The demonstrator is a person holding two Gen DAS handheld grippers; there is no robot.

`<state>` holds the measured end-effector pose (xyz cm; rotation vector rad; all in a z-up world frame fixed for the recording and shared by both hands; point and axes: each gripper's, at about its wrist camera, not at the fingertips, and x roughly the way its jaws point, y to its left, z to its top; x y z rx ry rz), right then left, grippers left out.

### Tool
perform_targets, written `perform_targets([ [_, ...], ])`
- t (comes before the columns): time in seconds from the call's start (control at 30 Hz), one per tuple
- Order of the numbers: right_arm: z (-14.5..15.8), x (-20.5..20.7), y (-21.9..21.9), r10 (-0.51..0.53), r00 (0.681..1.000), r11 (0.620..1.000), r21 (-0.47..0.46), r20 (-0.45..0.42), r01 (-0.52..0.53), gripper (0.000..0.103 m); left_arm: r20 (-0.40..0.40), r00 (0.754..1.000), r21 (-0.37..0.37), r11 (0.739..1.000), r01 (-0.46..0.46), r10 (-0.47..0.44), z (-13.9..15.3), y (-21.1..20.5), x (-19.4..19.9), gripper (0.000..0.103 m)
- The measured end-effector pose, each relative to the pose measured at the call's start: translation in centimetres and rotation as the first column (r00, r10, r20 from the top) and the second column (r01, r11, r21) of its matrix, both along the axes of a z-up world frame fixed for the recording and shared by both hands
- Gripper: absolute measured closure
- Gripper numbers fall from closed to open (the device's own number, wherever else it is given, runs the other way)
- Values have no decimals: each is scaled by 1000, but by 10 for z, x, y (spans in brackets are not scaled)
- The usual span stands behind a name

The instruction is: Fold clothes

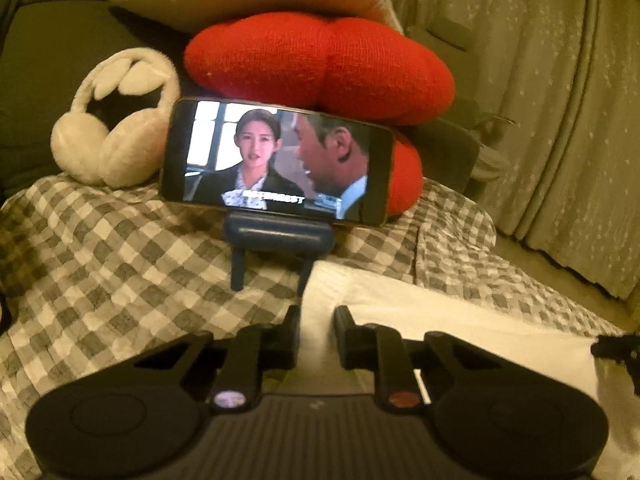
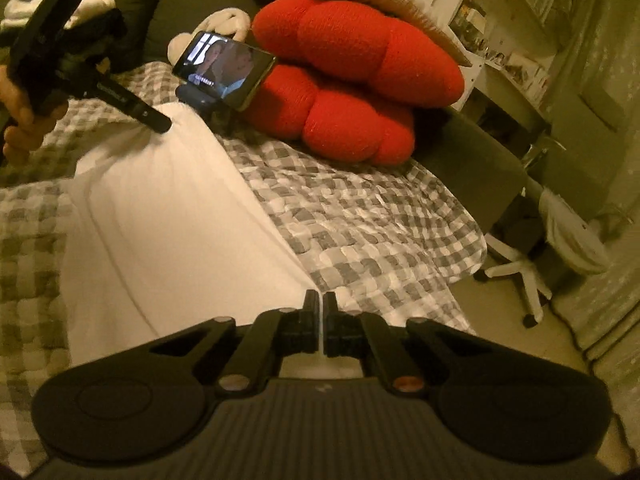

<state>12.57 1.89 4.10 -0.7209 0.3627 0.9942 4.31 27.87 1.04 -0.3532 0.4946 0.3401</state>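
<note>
the white garment (image 2: pixel 168 216) lies stretched over the checkered blanket (image 2: pixel 360 216). the right gripper (image 2: pixel 321 304) has its fingers pinched together on the garment's near edge. the left gripper (image 1: pixel 318 320), fingers narrow, meets the far corner; whether it pinches the cloth i cannot tell.

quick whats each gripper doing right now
left gripper: jaws closed on a bunched corner of the white cloth, holding it
right gripper: jaws shut on the cloth's near edge
</note>
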Motion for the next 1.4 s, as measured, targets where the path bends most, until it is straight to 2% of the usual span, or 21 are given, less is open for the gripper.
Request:
perform_targets([
  [0.13, -10, 3, 9, -15, 1000, 999, -44, 24, 16, 102, -33, 999, -51, 999, 3, -4, -7, 6, 9, 83],
  [0.2, -10, 3, 10, -25, 999, 999, -39, 41, 27, 102, -22, 1000, -29, 999, 17, -18, -4, 4, 9, 81],
  [0.33, -13, 5, 13, -52, 996, 997, -44, 71, 55, 102, -38, 999, -14, 1000, 27, -27, -4, 3, 12, 58],
  [0.43, -22, 6, 16, -79, 994, 995, -60, 75, 84, 102, -38, 999, -41, 999, 17, -19, -3, 8, 6, 54],
  [0.53, -17, 2, 13, -109, 991, 994, -22, 74, 111, 102, -21, 1000, -40, 999, -9, 8, 5, 13, -9, 50],
  [0.57, -13, 0, 10, -119, 991, 993, -2, 62, 119, 98, -18, 1000, -41, 999, -17, 16, 7, 15, -14, 50],
  [0.73, 12, -16, -17, -156, 988, 985, 79, 17, 154, 90, -25, 999, -48, 999, -22, 20, 11, 11, -44, 50],
  [0.83, 24, -30, -35, -168, 986, 979, 118, -16, 169, 89, -21, 1000, -78, 997, -20, 19, 7, 5, -60, 50],
  [1.0, 21, -59, -70, -167, 979, 972, 144, -116, 183, 89, -46, 999, -74, 997, 3, -6, -7, -5, -54, 50],
  [1.03, 19, -65, -76, -165, 977, 972, 147, -134, 185, 89, -53, 999, -69, 998, 7, -11, -10, -7, -51, 52],
  [1.07, 17, -70, -82, -163, 975, 971, 151, -152, 186, 89, -56, 998, -64, 998, 8, -12, -13, -7, -49, 61],
  [1.1, 15, -74, -88, -164, 972, 969, 154, -170, 191, 89, -55, 998, -57, 998, 7, -10, -15, -7, -47, 75],
  [1.13, 11, -76, -91, -169, 968, 969, 148, -186, 198, 88, -55, 998, -65, 998, 2, -5, -15, -5, -45, 79],
  [1.2, 3, -76, -95, -195, 960, 967, 125, -200, 223, 88, -54, 999, -91, 996, -2, -3, -12, -1, -45, 80],
  [1.3, -11, -69, -99, -277, 946, 953, 78, -167, 293, 88, -50, 999, -68, 998, 12, -15, -4, 2, -46, 80],
  [1.4, -13, -59, -107, -348, 918, 922, 105, -191, 371, 88, -47, 998, -138, 990, 33, -40, -5, 15, -45, 79],
])
